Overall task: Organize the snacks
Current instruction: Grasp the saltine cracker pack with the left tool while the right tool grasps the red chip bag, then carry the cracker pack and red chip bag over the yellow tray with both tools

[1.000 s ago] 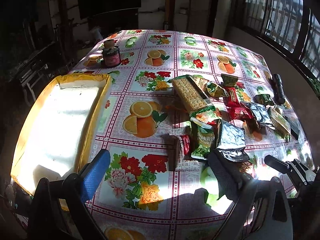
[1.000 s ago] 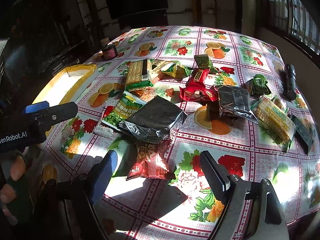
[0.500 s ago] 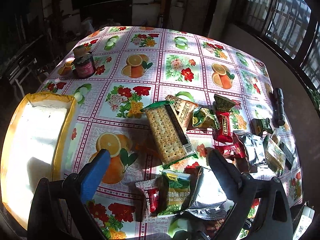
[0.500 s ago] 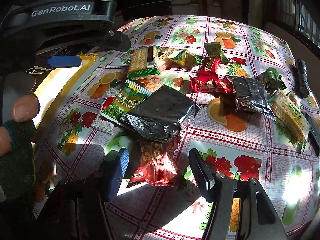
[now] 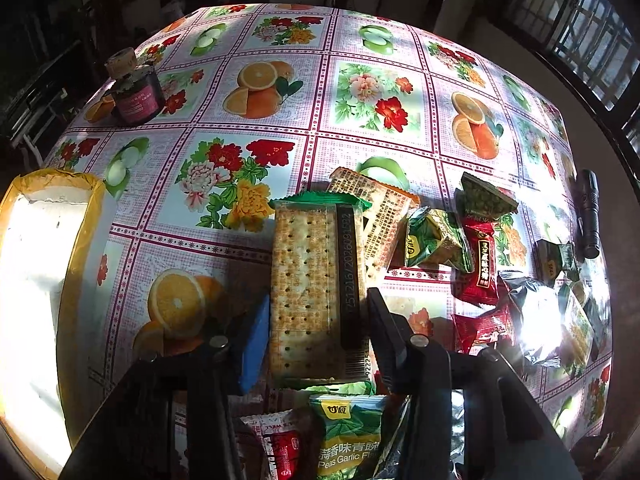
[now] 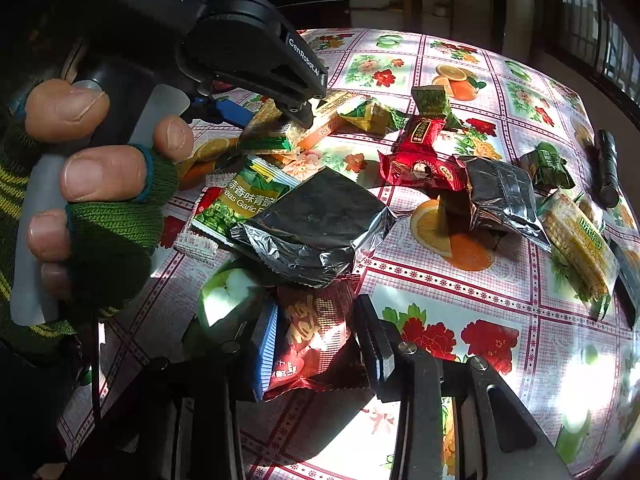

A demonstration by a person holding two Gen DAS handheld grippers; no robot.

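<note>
Two hand-held grippers are working a sunlit desk covered in a fruit-and-flower oilcloth, where a heap of snack packets is lying on the right half. The left gripper is straddling a clear-wrapped cracker pack, its fingers having just been closing; the blue pad is sitting against one long edge of the pack and the black pad against the other, in a narrow grip on it. The pack is lying flat on the desk, with an orange-edged biscuit packet tucked under its far right corner and a green garlic-pea packet just beside its near end.

The right gripper is clamped on a red snack bag, its fingers having just drawn in tight around the crumpled foil. That bag is lying at the near edge of the heap, its far end under a silver foil pouch. In the right wrist view a hand in a green fingerless glove is gripping the left tool's handle.

A yellow-rimmed white tray is sitting at the desk's left edge, well apart from the heap. A dark jar is standing at the far left, and a black flashlight is lying at the right edge.
</note>
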